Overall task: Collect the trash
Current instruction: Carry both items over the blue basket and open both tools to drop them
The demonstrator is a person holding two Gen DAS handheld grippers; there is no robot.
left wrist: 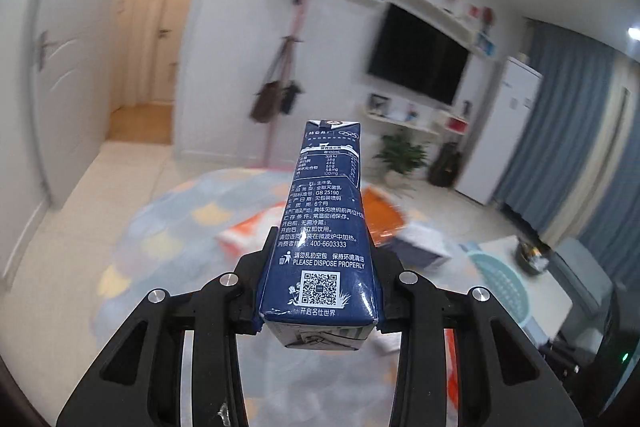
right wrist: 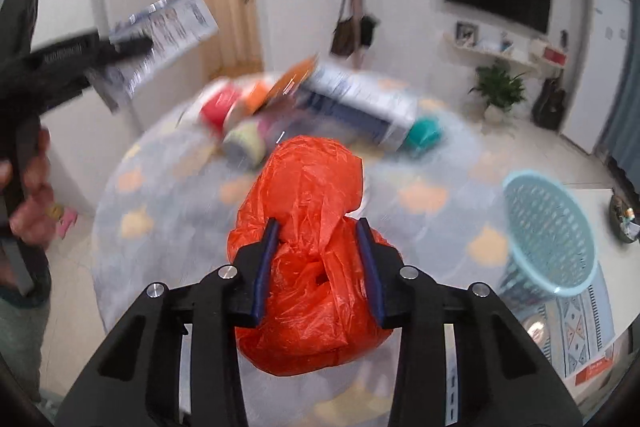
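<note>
A dark blue milk carton [left wrist: 326,227] sits lengthwise between the fingers of the left gripper [left wrist: 320,251], its printed side up and its far end pointing away from the camera toward the room; the pads press on both its long sides, so the jaws stand narrow and clamped on it. In the right wrist view that same gripper shows at the upper left, blurred, with the carton sticking out of it and the person's hand [right wrist: 30,195] on its handle below. The right gripper [right wrist: 318,231] holds a crumpled orange plastic bag [right wrist: 308,227]: the blue pads bear on the bag's two sides, part of it bulging forward past the fingertips and part hanging beneath the jaws. Ahead of both grippers and below them lies a round pale rug [right wrist: 168,195] with orange and yellow patches. On its far part, beyond the bag, a heap of litter lies blurred: a white and blue pack [right wrist: 360,103], an orange wrapper [right wrist: 292,79], a red cup [right wrist: 218,109], a pale cup [right wrist: 244,143] and a teal cup [right wrist: 426,133]. To the right of the right gripper a light blue basket [right wrist: 548,231] with a perforated wall stands tilted toward the camera, near the rug's edge. On the far wall hangs a dark television [left wrist: 418,59], with a potted plant [left wrist: 402,155] on the floor beneath it.
</note>
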